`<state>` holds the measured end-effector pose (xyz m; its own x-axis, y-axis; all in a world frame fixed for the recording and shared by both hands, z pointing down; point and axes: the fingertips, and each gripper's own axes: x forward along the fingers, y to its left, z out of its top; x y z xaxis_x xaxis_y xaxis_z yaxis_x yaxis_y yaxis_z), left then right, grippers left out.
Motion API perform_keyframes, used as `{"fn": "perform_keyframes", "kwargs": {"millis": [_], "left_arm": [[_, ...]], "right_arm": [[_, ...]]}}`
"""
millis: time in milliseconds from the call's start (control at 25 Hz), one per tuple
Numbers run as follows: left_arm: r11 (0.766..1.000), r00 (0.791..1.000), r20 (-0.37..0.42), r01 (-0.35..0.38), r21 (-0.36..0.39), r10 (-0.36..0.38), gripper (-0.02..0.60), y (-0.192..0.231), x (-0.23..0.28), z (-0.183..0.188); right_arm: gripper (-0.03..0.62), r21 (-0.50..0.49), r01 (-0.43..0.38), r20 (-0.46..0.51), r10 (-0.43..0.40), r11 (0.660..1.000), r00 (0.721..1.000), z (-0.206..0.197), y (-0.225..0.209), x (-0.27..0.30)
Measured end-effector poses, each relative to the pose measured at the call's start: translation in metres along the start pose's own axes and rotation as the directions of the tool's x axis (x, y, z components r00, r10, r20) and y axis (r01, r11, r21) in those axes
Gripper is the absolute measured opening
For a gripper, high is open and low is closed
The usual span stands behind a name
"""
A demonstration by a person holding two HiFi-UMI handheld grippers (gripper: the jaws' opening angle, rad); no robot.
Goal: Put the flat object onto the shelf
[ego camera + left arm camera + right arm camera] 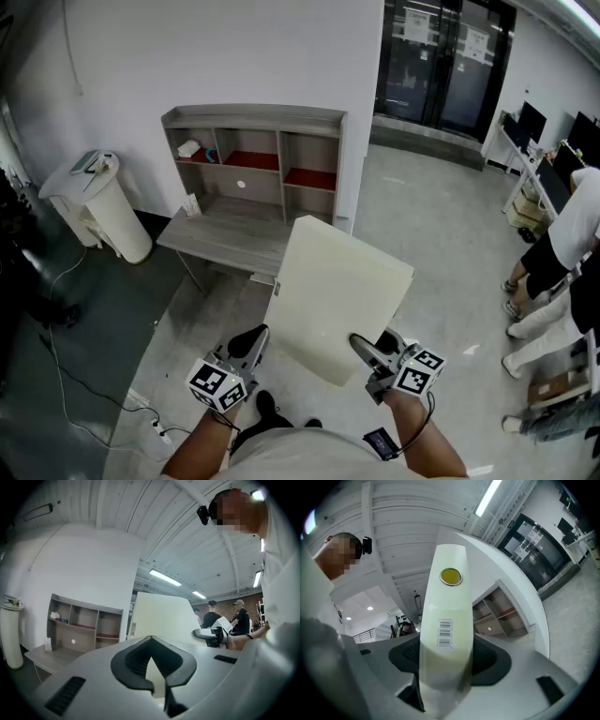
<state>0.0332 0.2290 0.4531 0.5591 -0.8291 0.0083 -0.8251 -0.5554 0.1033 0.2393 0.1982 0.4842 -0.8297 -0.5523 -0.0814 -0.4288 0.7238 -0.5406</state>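
Note:
A large cream flat board [337,300] tilts up in front of me, its narrow edge with a barcode label and yellow dot facing the right gripper view [446,620]. My right gripper [367,352] is shut on the board's lower right edge, pads pressing both faces [445,665]. My left gripper [251,345] sits just beside the board's lower left edge, its jaw tips together [150,641] with nothing between them; the board [161,616] stands beyond it. The grey wooden shelf [253,159] with red-lined compartments stands ahead against the white wall.
A grey desk top [225,234] lies under the shelf unit. A white bin [98,202] stands at the left wall, cables trail on the floor. People [562,244] stand at the right. Dark glass doors [441,66] are behind.

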Motion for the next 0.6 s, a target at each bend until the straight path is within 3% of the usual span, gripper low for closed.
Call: {"fn": "perform_keyframes", "kwargs": {"millis": [600], "left_arm": [[1.000,1.000,0.015,0.010,-0.021,-0.010,0.015,0.070,0.005,0.008]], "right_arm": [[0.288,-0.047,0.022,-0.010,-0.023,0.999,1.000,0.001,-0.002,0.076]]}}
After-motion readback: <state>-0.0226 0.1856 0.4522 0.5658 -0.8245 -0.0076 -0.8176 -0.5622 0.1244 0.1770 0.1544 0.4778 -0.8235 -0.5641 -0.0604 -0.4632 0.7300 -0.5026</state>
